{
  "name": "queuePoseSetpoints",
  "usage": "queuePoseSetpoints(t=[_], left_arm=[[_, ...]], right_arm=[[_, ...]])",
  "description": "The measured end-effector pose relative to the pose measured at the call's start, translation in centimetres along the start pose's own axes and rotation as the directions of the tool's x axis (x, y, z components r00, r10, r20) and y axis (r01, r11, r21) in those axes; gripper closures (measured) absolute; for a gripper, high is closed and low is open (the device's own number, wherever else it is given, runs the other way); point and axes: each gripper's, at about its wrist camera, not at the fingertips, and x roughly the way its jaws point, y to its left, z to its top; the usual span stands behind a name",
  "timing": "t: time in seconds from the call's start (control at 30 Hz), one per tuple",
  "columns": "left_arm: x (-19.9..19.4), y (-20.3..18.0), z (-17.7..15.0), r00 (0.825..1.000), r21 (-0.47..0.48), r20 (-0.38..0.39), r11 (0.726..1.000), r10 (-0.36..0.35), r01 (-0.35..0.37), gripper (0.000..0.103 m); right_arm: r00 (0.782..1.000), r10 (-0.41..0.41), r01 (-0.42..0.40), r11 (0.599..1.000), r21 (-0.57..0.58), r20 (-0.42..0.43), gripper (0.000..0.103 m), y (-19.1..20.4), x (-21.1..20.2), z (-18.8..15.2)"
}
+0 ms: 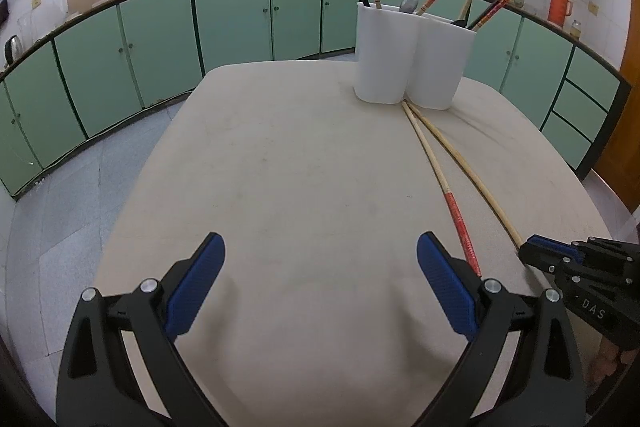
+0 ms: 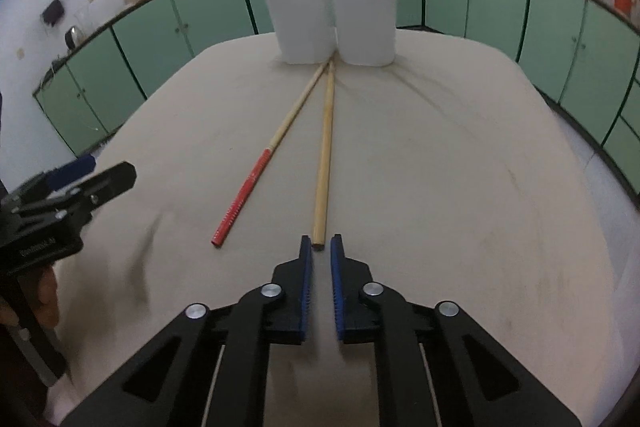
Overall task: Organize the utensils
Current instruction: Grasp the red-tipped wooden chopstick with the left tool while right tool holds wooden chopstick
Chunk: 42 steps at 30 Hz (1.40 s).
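on the cream surface (image 2: 460, 155) two chopsticks lie loose, their far tips meeting at the foot of the white double holder (image 2: 332, 15); the holder stands at the far edge with more chopsticks and a spoon upright in it; the plain bamboo chopstick (image 2: 324, 155) runs straight toward the right gripper (image 2: 319, 245), whose blue fingers (image 2: 306, 259) are nearly closed around its near end, though actual contact cannot be told; the red-handled chopstick (image 2: 256, 175) lies just to its left, untouched; the left gripper (image 1: 320, 255) hovers over bare cloth, fingers (image 1: 196, 283) spread wide and holding nothing.
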Motion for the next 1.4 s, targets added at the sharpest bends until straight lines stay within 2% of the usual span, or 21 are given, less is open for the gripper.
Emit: queuePoseSetpoints(t=[0.3,0.5,0.63,0.73,0.83,1.2,1.23,1.3,1.4], left_arm=[[0.1,-0.7,0.0,1.0,0.019,-0.005,1.0,-0.007,0.007,0.009],[0.2,-0.9,-0.2,1.0,0.027,-0.01,1.0,-0.007,0.007,0.009],[0.2,-1.0,-0.2,1.0,0.03,-0.01,1.0,-0.008,0.008,0.009],[0.2,-1.0,-0.2,1.0,0.028,-0.01,1.0,-0.01,0.01,0.009],[0.1,-1.4,-0.2,1.0,0.037,-0.013,0.999,-0.018,0.019,0.009],[0.8,-5.2,-0.9,0.99,0.08,-0.068,0.989,-0.123,0.128,0.01],[1.0,-5.7,-1.0,0.989,0.086,-0.073,0.988,-0.125,0.131,0.011],[1.5,-6.4,-1.3,0.987,0.096,-0.094,0.985,-0.132,0.141,0.025],[2.5,-7.2,-1.5,0.983,0.096,-0.126,0.984,-0.137,0.149,0.03]], right_arm=[[1.0,-0.004,0.004,1.0,0.001,0.01,0.088,0.3,0.5,0.2],[1.0,-0.002,0.002,1.0,-0.024,0.013,0.073,1.1,0.3,-0.1],[1.0,-0.003,0.004,1.0,-0.02,0.016,0.073,1.0,0.6,0.3],[1.0,-0.014,0.014,1.0,-0.017,0.013,0.08,0.8,0.8,0.4],[1.0,-0.012,0.012,1.0,-0.016,0.009,0.096,0.4,0.7,0.4],[0.999,-0.05,0.049,0.999,0.023,0.017,0.096,-2.6,-1.0,-0.8],[0.999,-0.044,0.043,0.999,0.031,0.017,0.096,-2.9,-1.1,-0.8],[0.999,-0.031,0.03,0.998,0.051,0.02,0.096,-3.6,-1.4,-1.0],[1.0,-0.014,0.013,0.998,0.062,0.021,0.096,-4.1,-1.2,-0.9]])
